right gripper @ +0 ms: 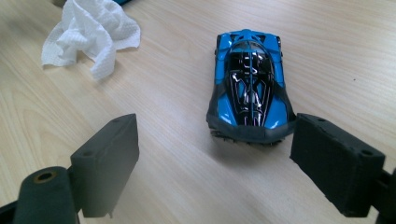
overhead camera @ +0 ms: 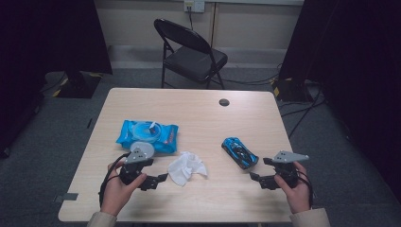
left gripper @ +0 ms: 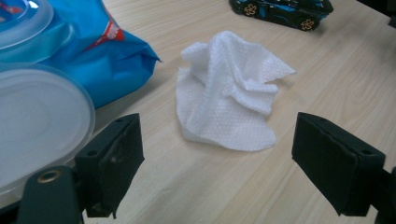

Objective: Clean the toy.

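overhead, the left gripper [overhead camera: 152,180] sits at the near left of the table [overhead camera: 198,101], jaws wide and empty, with the crumpled white wipe [overhead camera: 187,167] just ahead to its right. a blue wipes pack [overhead camera: 163,137] lies behind it, lid flipped open. the right gripper [overhead camera: 263,181] waits at the near right, also spread and holding nothing, close to the blue toy car [overhead camera: 239,152].

seen from the left gripper, the wipe [left gripper: 229,100] lies straight ahead between the open jaws, bunched and peaked, clear of both pads.

seen from the right gripper, the car [right gripper: 250,86] points away, long axis roughly along the jaws' reach, offset toward the right jaw; likely each hand takes its nearer thing.
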### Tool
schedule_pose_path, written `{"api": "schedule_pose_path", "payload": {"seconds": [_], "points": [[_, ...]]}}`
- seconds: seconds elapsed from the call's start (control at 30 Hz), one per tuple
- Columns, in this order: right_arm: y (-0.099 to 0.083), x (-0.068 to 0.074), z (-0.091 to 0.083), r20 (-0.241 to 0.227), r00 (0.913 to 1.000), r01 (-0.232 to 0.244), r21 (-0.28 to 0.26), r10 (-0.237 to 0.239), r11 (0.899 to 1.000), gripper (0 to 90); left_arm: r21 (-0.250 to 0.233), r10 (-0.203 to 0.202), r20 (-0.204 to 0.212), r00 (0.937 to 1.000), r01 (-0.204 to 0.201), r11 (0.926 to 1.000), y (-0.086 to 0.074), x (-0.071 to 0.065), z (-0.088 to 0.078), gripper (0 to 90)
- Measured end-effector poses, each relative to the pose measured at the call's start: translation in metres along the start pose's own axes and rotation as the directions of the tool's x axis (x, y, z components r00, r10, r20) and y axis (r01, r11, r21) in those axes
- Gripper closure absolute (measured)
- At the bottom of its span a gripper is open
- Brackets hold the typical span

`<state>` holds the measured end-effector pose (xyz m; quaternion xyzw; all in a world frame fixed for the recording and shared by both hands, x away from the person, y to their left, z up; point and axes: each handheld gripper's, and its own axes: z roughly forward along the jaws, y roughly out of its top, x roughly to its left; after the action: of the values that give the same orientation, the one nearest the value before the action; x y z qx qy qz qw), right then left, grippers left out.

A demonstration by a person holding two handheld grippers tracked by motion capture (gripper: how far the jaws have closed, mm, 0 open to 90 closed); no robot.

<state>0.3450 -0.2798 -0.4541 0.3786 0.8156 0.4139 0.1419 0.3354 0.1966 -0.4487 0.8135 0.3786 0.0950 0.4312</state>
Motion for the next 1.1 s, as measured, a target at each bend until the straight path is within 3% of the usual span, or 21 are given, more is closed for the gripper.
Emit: {"api": "schedule_pose_path", "payload": {"seconds": [0.53, 1.1], "points": [[-0.025, -0.004, -0.001, 0.006, 0.9994, -0.035, 0.014, 0.035, 0.999, 15.1, -0.001, -0.025, -0.038, 0.9989, 0.025, 0.9997, -0.022, 0.016, -0.014, 16.3], [-0.049, -0.013, 0.006, 0.031, 0.9975, -0.066, 0.066, 0.064, 0.996, 15.4, 0.009, -0.047, -0.046, 0.9978, 0.047, 0.9988, -0.047, 0.027, -0.021, 16.3]]}}
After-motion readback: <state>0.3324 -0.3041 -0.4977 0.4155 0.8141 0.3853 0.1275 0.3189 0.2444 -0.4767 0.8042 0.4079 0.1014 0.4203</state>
